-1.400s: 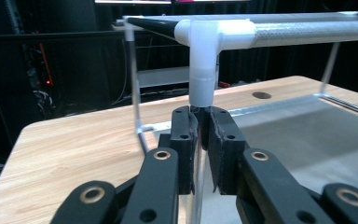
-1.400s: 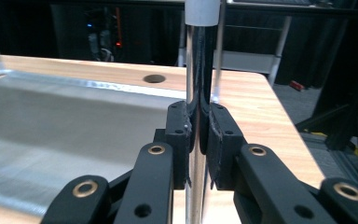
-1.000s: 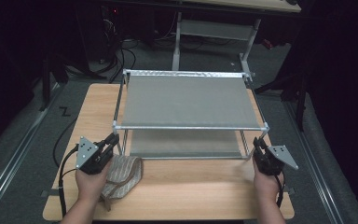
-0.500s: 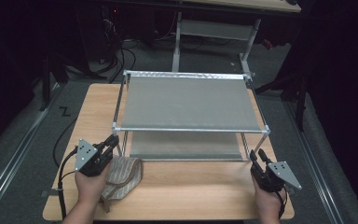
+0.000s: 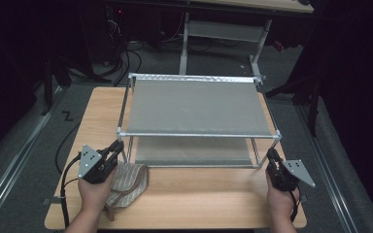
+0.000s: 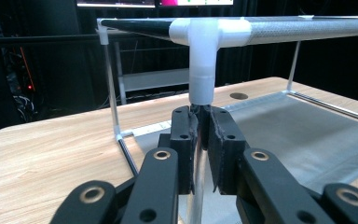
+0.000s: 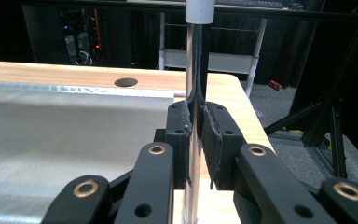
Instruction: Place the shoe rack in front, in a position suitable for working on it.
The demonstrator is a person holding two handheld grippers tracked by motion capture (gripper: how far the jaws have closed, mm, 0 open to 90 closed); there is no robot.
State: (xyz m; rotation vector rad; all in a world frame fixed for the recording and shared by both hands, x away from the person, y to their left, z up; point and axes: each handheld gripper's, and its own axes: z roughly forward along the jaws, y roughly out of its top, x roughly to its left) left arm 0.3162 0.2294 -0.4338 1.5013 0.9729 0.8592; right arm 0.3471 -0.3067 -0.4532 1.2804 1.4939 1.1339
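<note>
High view: two-tier metal rack [image 5: 194, 109] stands mid-counter [image 5: 97, 104]. Right tongs [image 5: 272, 158] have just been closing and now pinch the rack's near right upright [image 7: 193, 70]; a second ago they sat higher at that corner, jaws apart. Left tongs [image 5: 116, 147] unchanged, clamped on the near left upright [image 6: 200, 100] just below its white corner fitting [image 6: 205, 35]. A folded cloth [image 5: 128, 179] lies on the counter beside the left hand. Judgement: both front posts are secured, so the rack looks ready to be lifted or shifted two-handed.
</note>
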